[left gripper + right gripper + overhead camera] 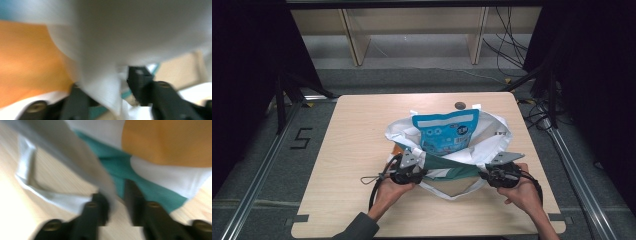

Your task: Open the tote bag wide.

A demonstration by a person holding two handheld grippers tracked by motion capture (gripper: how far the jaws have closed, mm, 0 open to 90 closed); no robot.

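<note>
While the white tote bag (492, 131) with the blue packet (447, 131) rests mid-bench (357, 145), and left gripper (417, 175) and right gripper (487, 175) stand parted around its cloth, unclamped, we risk the mouth collapsing

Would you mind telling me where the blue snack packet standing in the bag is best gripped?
Grip the blue snack packet by its flat top edge, coming from above. It stands upright with that edge clear above the white tote bag, whose cloth hides its lower part.
</note>
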